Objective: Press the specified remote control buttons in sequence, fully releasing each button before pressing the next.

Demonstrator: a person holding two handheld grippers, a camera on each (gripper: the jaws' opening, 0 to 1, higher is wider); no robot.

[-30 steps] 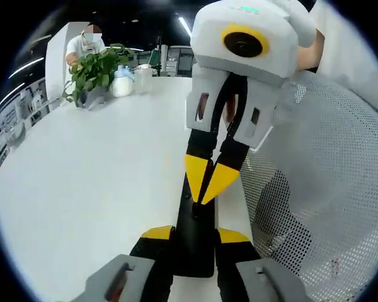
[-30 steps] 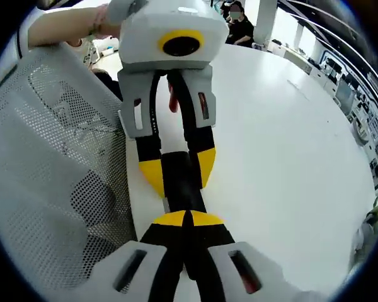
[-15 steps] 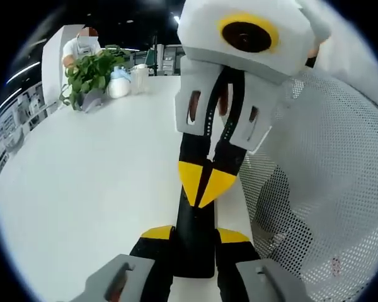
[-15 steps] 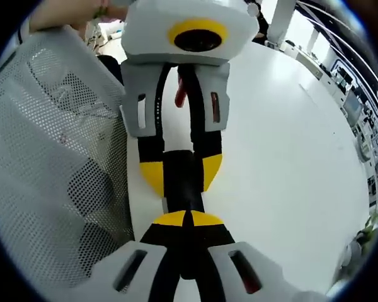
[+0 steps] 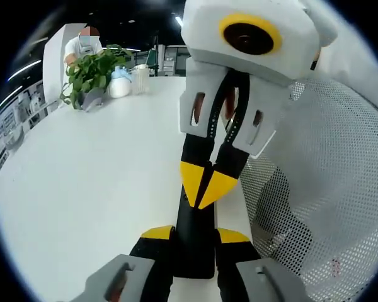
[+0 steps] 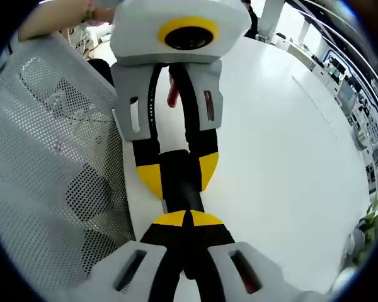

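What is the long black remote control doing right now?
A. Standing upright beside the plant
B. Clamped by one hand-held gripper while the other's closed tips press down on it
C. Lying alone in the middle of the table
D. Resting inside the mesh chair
B: the left hand-held gripper has its yellow tips on either side of the black remote control, while the right hand-held gripper points its closed tips onto the remote's top.
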